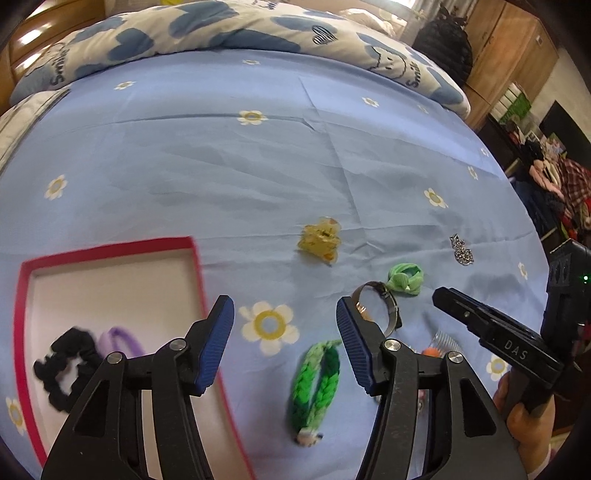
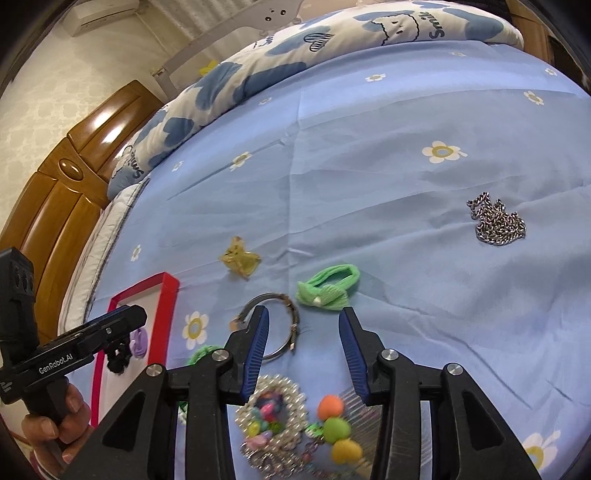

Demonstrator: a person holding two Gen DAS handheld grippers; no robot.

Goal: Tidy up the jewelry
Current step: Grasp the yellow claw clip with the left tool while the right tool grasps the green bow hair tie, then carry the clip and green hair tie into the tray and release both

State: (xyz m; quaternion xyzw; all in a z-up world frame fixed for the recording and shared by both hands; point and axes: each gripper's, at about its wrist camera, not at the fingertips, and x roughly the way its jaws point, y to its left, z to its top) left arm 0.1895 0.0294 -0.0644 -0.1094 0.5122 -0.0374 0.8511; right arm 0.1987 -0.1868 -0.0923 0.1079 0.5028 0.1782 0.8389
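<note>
A red-rimmed box [image 1: 195,258] lies on the blue bedsheet and holds a black scrunchie [image 1: 62,373] and a purple hair tie [image 1: 122,341]. My left gripper [image 1: 284,336] is open and empty, above the sheet between the box and a green braided bracelet [image 1: 317,384]. My right gripper [image 2: 303,350] is open and empty, above a metal bangle [image 2: 288,325] and a pearl-rimmed charm [image 2: 273,410]. A green bow hair tie [image 2: 328,288], a yellow claw clip [image 2: 240,262] and a silver chain [image 2: 496,223] lie farther out.
A comb with orange, green and yellow pompoms [image 2: 336,428] lies beneath the right gripper. A folded blue-and-white quilt [image 1: 221,33] lies across the far side of the bed. A wooden headboard [image 2: 55,192] stands to the left, with wardrobes [image 1: 517,48] beyond.
</note>
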